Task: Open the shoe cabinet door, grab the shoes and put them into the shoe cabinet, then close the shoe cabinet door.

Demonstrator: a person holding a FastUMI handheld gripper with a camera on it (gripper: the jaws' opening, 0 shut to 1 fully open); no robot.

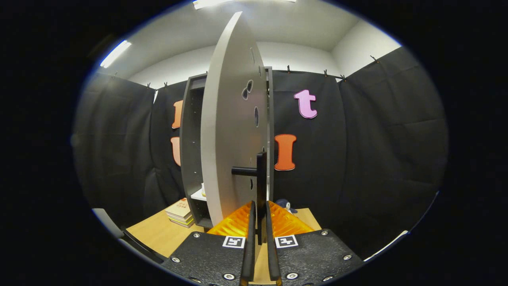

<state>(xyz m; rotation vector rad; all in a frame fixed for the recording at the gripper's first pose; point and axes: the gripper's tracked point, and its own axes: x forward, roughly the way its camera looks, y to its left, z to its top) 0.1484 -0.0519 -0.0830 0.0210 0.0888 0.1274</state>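
A grey shoe cabinet point(192, 151) stands on the wooden table point(158, 234). Its pale grey door point(228, 131) is swung out toward me, seen nearly edge-on, with its face turned to the right. A dark bar handle point(260, 178) sticks out from that face on a short post. My gripper point(260, 222) is shut on the lower part of the handle bar, one finger on each side. Inside the cabinet I see a dark interior and a white shelf point(198, 194) low down. A small dark and white thing point(286, 205), perhaps a shoe, lies just beyond the right finger; I cannot tell for sure.
A stack of books point(180, 212) lies on the table left of the cabinet. Black cloth walls close the booth behind and on both sides. The table's left edge point(131, 238) runs close to my left finger plate.
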